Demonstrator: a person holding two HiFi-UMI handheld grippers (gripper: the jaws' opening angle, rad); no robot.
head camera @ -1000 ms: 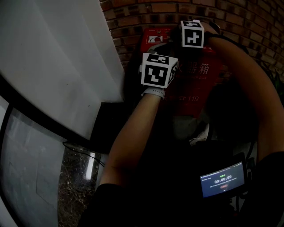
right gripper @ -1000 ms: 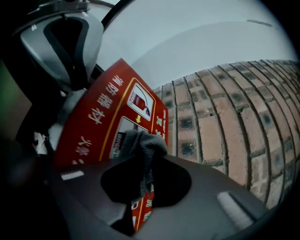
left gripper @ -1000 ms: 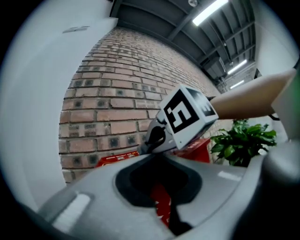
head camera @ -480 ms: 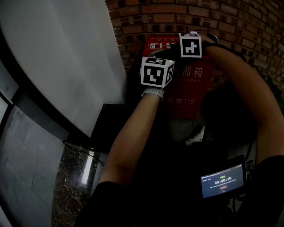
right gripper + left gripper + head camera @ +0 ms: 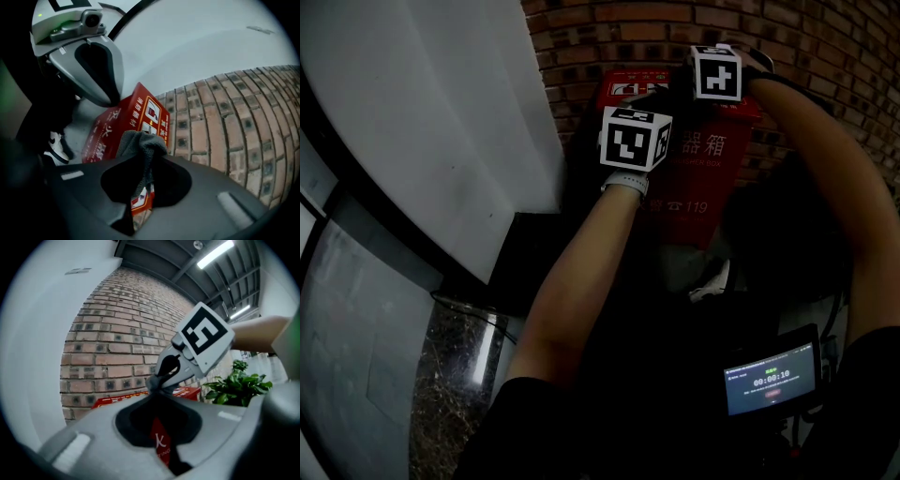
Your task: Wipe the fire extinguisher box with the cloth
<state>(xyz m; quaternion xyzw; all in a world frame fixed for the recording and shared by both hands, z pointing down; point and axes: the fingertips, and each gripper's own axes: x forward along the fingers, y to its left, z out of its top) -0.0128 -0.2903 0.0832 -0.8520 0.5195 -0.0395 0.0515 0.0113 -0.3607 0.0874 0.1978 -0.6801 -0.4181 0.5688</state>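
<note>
Right gripper [image 5: 140, 174] is clamped tight on the cloth [image 5: 141, 146], a grey, fuzzy wad bunched up out of its jaws. It's up at the far top edge of the fire extinguisher box [image 5: 705, 192]. The box is red with pale lettering on its front, and it stands against the brick wall [image 5: 830, 56] at the far middle of the scene. Just to its left is the big white curved panel [image 5: 422, 122].

Left gripper [image 5: 158, 401] sits a touch nearer and to the left, in front of the box's upper left corner. Its jaws are drawn in to a thin slit with red showing through. Nothing appears pinched there, though the hollow is dark, so that's a cautious call. The two tools are close together, and from the left gripper view the cloth-bearing tips sit just past its own.

From the right gripper view, the cloth hangs over the box's top face. I can't tell whether it's pressing on the surface. A black-and-white shoe [image 5: 57, 143] shows beside the box. Down near right in the head view, a small lit screen [image 5: 772, 380] glows. A leafy green plant [image 5: 239, 386] sits off to the right.
</note>
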